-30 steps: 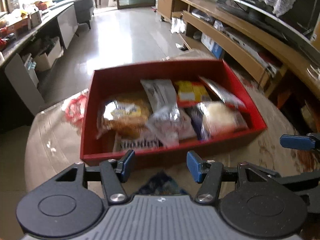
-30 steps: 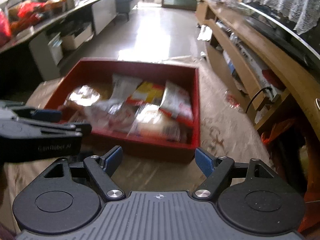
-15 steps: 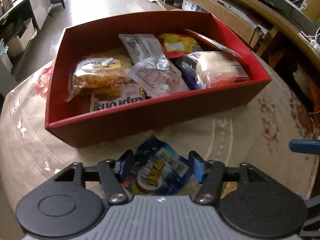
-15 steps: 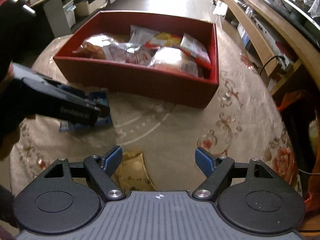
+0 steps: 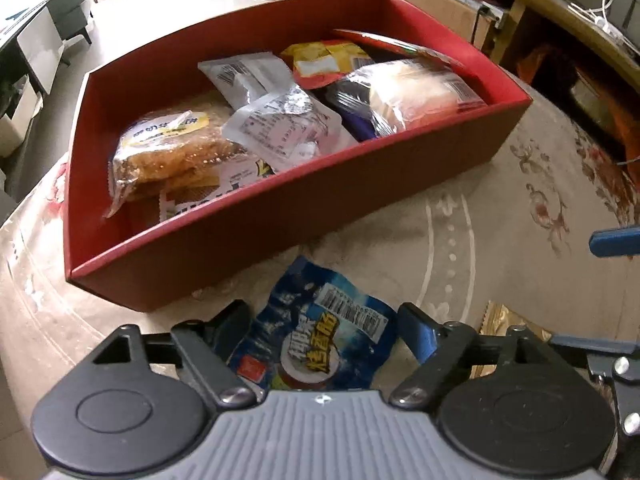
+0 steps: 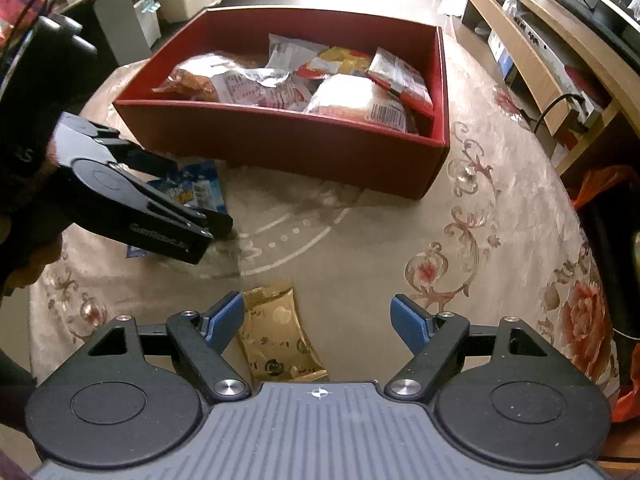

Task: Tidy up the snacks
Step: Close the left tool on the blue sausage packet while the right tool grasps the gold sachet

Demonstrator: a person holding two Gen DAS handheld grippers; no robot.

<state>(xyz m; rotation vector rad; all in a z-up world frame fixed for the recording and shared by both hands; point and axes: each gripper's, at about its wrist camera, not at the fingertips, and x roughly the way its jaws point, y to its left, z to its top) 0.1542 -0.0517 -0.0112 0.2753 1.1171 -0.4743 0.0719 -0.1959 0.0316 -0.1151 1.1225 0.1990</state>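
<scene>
The left gripper (image 5: pixel 322 330) is hovering with its jaws spread on either side of the blue packet (image 5: pixel 316 340), which is lying flat on the tablecloth (image 6: pixel 360 248) just in front of the red box (image 5: pixel 280 216); neither pad is touching it yet. This straddle is probably setting up a pinch across the packet's width. The box is already holding several snacks. The right gripper (image 6: pixel 318 320) is waiting with its jaws spread over the gold packet (image 6: pixel 280 332), which is lying nearer the left finger. Both packets are likely lying outside the box pending transfer.
</scene>
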